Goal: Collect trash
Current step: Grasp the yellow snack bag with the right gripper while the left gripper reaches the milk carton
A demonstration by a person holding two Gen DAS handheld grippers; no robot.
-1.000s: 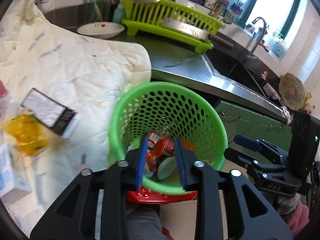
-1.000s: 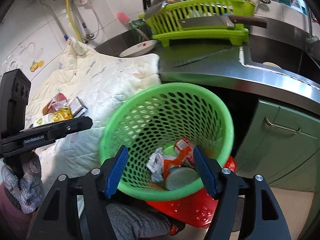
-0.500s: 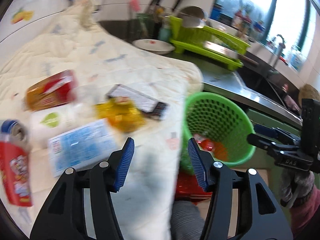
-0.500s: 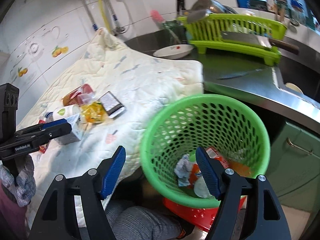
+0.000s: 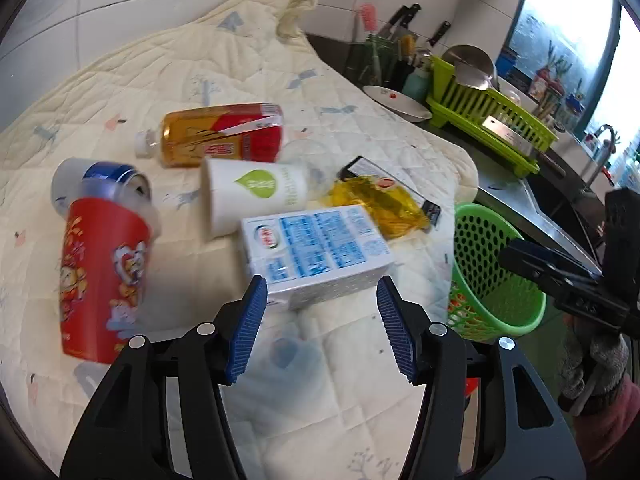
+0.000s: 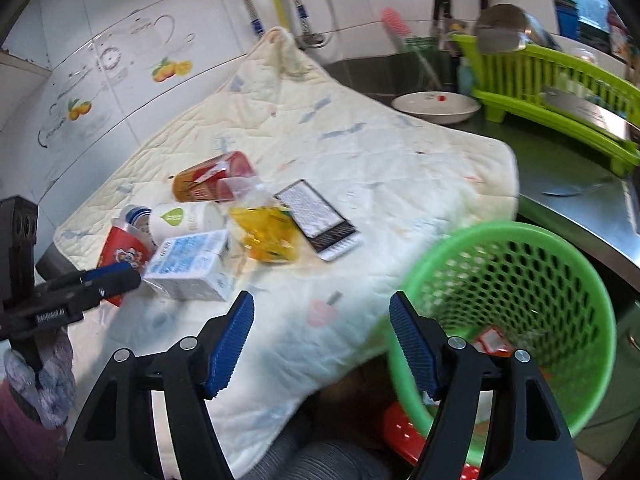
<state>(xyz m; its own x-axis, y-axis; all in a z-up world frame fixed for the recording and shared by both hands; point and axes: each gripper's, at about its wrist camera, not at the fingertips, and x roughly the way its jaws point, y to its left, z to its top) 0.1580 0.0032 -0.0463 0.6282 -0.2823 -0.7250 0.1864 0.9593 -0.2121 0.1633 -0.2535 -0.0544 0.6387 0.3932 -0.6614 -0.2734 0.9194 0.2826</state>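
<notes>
Trash lies on a cream quilt (image 5: 248, 80): a white and blue carton (image 5: 320, 252), a white paper cup (image 5: 256, 196), a red can (image 5: 100, 276), a gold and red bottle (image 5: 220, 136), a yellow wrapper (image 5: 380, 204) and a dark packet (image 6: 320, 220). My left gripper (image 5: 320, 328) is open, just short of the carton (image 6: 192, 268). My right gripper (image 6: 320, 344) is open and empty over the quilt's edge, left of the green basket (image 6: 520, 304), which holds some trash.
A steel counter (image 6: 568, 184) with a white bowl (image 6: 436, 106) and a lime dish rack (image 6: 560, 96) runs at the right. A sink tap (image 5: 600, 140) is beyond. A red stool (image 6: 404, 436) stands under the basket. Tiled wall (image 6: 120, 60) is behind the quilt.
My left gripper has left the basket, opened wide and swung left to the carton. My right gripper has swung left, from over the basket to the quilt's edge.
</notes>
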